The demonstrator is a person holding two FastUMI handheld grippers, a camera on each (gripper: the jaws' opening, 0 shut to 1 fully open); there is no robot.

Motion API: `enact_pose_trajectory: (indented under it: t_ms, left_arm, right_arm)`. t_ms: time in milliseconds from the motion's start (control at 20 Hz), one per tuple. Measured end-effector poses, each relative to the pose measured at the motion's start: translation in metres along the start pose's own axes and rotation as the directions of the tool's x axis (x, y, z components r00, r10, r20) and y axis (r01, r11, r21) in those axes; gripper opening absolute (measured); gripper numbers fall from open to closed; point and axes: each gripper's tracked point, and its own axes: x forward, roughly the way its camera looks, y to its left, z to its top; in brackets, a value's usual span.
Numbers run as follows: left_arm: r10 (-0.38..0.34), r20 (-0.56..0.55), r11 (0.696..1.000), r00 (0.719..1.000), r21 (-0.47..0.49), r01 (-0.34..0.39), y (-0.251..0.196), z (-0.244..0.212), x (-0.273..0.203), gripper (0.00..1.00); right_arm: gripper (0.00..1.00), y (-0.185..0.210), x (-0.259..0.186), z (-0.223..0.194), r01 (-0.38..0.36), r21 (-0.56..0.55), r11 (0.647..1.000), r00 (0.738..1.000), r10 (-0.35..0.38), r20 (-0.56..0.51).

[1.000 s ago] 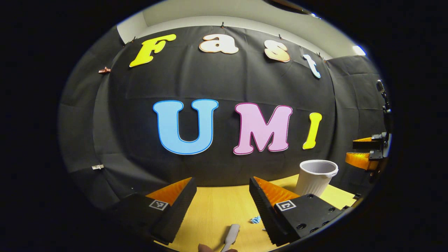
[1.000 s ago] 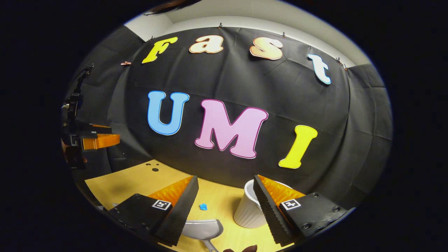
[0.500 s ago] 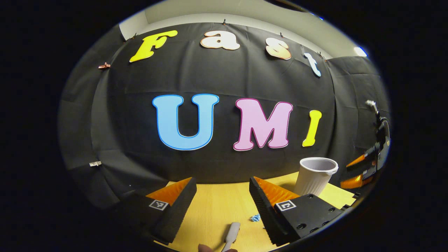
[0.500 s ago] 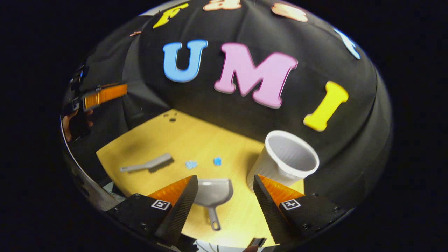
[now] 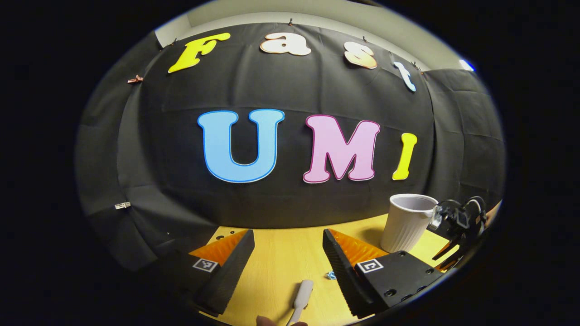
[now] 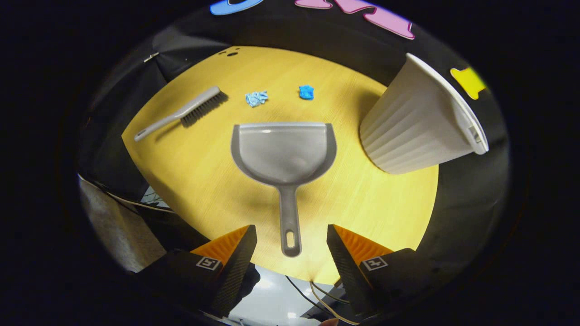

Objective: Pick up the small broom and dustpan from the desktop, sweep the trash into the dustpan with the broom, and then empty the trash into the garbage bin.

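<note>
In the right gripper view, the right tongs [image 6: 290, 253] gape wide above the yellow wooden surface [image 6: 204, 172], holding nothing, the grey plastic dustpan [image 6: 284, 151] lying flat with its handle end between them. The grey broom [image 6: 183, 113] lies to its left, 2 blue paper scraps [image 6: 257, 98] beyond, the white ribbed bin [image 6: 417, 122] at right. The left tongs [image 5: 288, 262] also stand open and empty above the broom's handle.

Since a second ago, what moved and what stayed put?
The right gripper tipped down from facing the wall to looking over the table, open above the dustpan handle. The left gripper dipped only slightly, still open above the broom handle. Nothing was grasped. The broom, dustpan, two blue scraps and white bin stayed where they were.
</note>
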Motion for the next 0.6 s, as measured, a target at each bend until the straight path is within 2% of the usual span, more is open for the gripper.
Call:
enact_pose_trajectory:
  t_ms: [300,550,600]
  left_arm:
    - [0.023,-0.03,1.0,0.999,-0.011,-0.023,0.012,-0.013,0.0,0.95]
    - [0.052,-0.051,0.999,0.997,-0.009,-0.052,0.023,-0.021,0.0,0.95]
    - [0.055,-0.056,0.998,0.997,-0.012,-0.056,0.024,-0.024,-0.001,0.95]
  right_arm:
    - [0.97,0.003,0.068,0.011,-0.001,-0.033,0.999,0.995,-0.002,-0.102]
    - [0.97,0.006,0.096,0.014,-0.008,-0.041,0.999,0.988,0.002,-0.152]
    - [0.93,0.008,0.1,0.014,-0.013,-0.03,0.999,0.987,0.008,-0.161]
